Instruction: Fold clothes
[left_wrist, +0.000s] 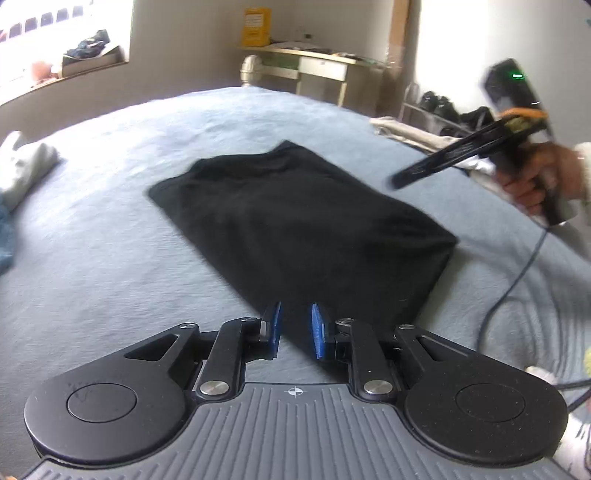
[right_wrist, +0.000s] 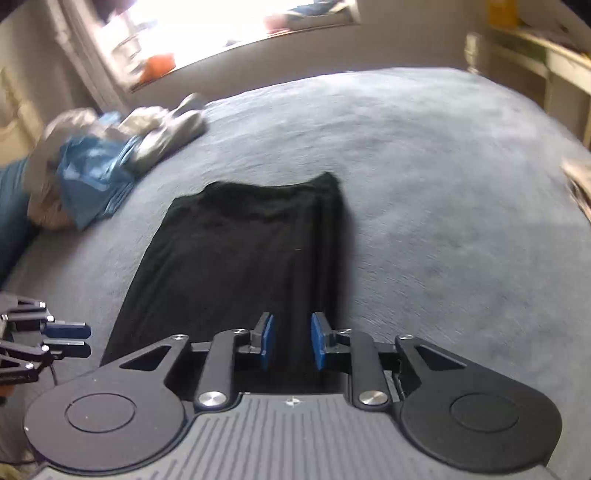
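Both the left gripper (left_wrist: 295, 328) and right gripper (right_wrist: 291, 341) hover released, empty, above the folded black garment (left_wrist: 295, 218); a careless regrasp risks dragging layers apart

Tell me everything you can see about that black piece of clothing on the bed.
The black garment is soft, matte fabric, folded into a long, roughly rectangular shape with a few lengthwise creases. It lies flat on the blue-grey bedspread, apart from the heap of other clothes. Its far end dips in a shallow curve between two corners. What kind of garment it is cannot be told. Neither gripper grips it; the bedspread alone touches it.
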